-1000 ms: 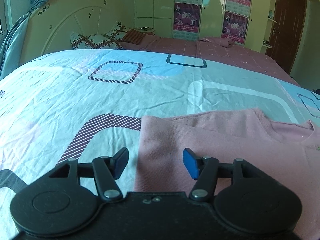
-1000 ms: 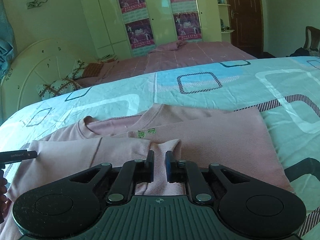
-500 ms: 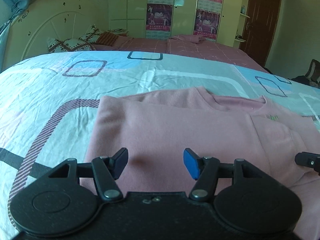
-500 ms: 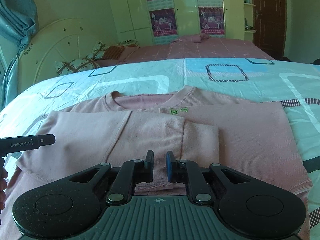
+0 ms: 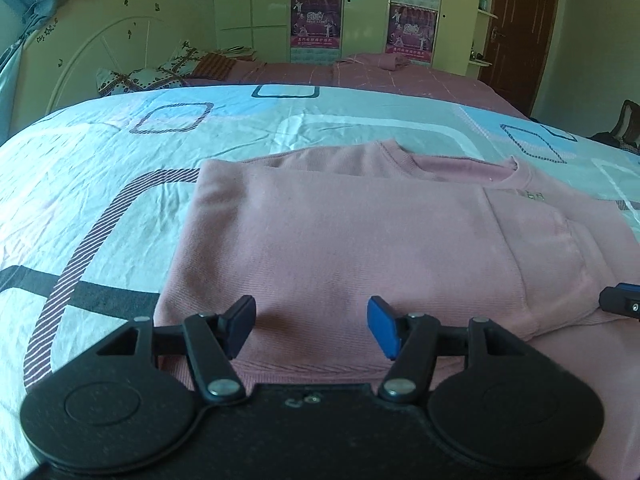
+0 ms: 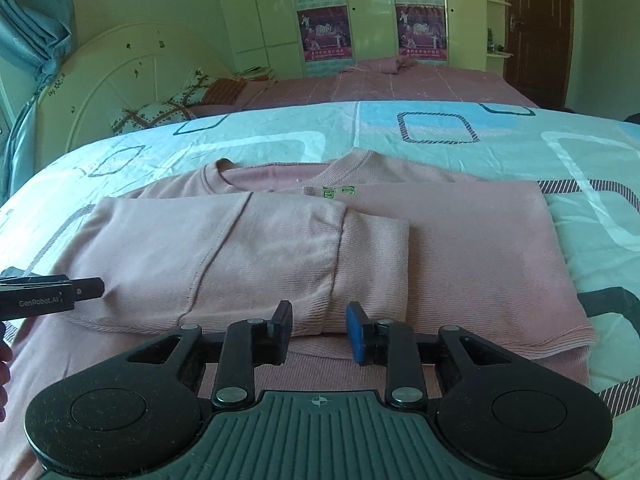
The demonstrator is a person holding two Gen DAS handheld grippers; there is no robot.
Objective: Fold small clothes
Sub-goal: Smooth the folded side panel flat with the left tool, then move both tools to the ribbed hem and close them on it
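Observation:
A pink sweater (image 5: 360,240) lies flat on the patterned bedsheet (image 5: 100,184), collar at the far side. One sleeve (image 6: 248,256) is folded across the chest, and its cuff (image 6: 372,260) ends just ahead of my right gripper (image 6: 318,330). That gripper's jaws are opening; the pads press on nothing and only the sweater's lower part lies under them. My left gripper (image 5: 312,326) hovers open over the sweater's left half, near the hem, with nothing in it. The right wrist view shows one left finger (image 6: 52,298) at the left edge. In the left wrist view a right fingertip (image 5: 622,304) shows at the right.
The sheet (image 6: 520,148) stretches around the sweater on all sides. A cream headboard (image 6: 108,92) and pillows (image 6: 160,114) stand at the far left. Behind lie a pink-covered bed (image 6: 380,80), wardrobes and a brown door (image 6: 536,28). A hand (image 6: 4,360) shows at the left edge.
My right gripper has let go of the sleeve cuff and its jaws have parted; the sleeve now lies flat across the chest. My left gripper has moved right, from the sweater's left edge to over it.

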